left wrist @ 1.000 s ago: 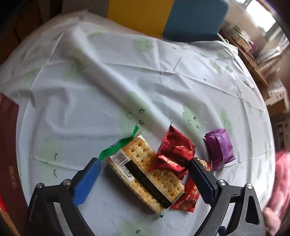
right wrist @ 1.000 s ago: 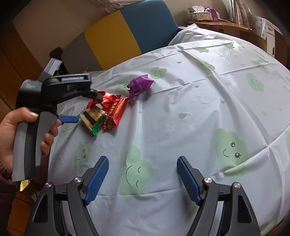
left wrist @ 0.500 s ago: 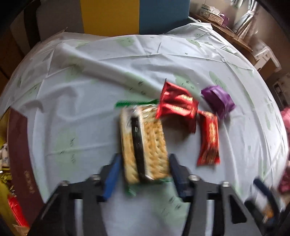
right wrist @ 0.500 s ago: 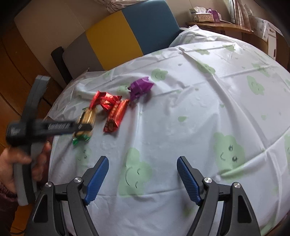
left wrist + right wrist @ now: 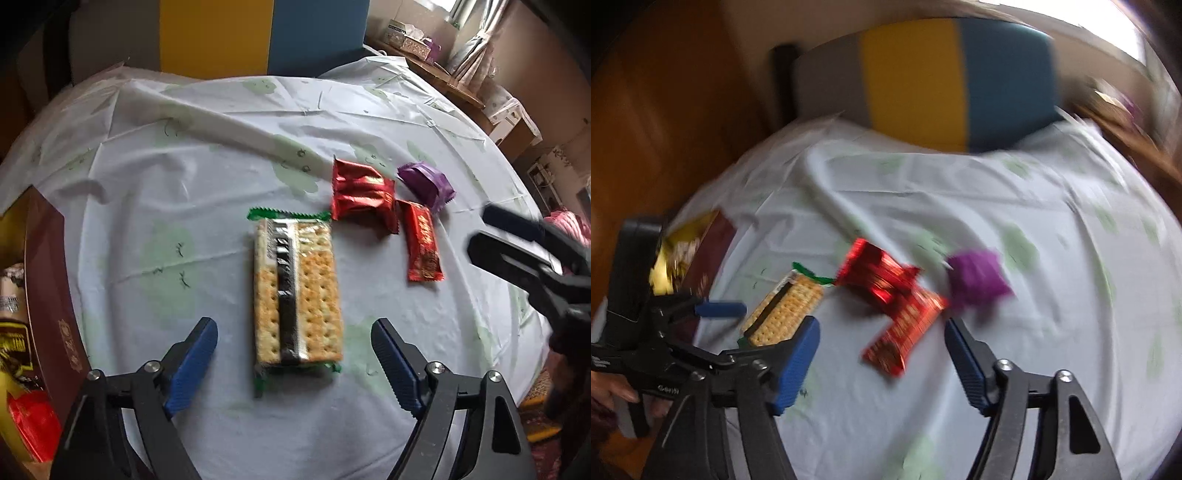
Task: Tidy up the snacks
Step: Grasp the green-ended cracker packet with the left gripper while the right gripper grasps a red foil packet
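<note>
Tablecloth (image 5: 207, 206), left gripper (image 5: 295, 363) opening over cracker pack (image 5: 295, 291), right gripper (image 5: 882, 354) closing, empty.

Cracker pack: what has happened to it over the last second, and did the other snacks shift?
The left tongs gripped the cracker pack, turned it out from under the red packet and let go; their jaws are opening, pads clear. The right tongs swung over to the long red bar, jaws closing, nothing gripped. Red packet, bar and purple packet stayed put.
</note>
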A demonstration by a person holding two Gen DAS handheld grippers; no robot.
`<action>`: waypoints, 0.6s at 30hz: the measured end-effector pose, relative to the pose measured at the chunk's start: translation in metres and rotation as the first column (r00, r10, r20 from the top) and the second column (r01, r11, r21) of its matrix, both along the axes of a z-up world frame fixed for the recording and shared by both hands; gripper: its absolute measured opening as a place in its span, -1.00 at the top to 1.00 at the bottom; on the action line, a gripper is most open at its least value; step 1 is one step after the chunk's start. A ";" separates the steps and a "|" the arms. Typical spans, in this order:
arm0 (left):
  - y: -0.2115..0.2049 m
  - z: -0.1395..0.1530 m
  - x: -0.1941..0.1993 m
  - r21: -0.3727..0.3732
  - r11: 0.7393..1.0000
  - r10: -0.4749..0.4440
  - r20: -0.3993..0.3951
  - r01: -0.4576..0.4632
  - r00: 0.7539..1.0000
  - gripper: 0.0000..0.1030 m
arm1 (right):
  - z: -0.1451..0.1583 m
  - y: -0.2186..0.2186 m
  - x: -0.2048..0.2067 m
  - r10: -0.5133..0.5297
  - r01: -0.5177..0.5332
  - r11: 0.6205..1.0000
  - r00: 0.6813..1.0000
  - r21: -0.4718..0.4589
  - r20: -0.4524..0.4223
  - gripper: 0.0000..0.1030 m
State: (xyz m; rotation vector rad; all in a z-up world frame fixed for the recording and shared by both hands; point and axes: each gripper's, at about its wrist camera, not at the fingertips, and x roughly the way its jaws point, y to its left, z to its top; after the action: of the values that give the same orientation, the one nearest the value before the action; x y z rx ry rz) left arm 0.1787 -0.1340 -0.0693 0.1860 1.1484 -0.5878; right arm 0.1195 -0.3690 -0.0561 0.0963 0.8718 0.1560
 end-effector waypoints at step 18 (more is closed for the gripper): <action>-0.018 -0.018 0.012 -0.012 0.998 0.057 0.139 -0.056 0.989 0.03 | -0.032 0.059 0.087 0.255 -0.301 0.871 0.953 -0.389 -0.166 0.54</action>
State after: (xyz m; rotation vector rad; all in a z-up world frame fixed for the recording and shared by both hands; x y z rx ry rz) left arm 0.1903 -0.1517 -0.0870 0.1843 1.0127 -0.5214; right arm 0.2068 -0.3096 -0.0879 -0.4232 1.0098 0.2359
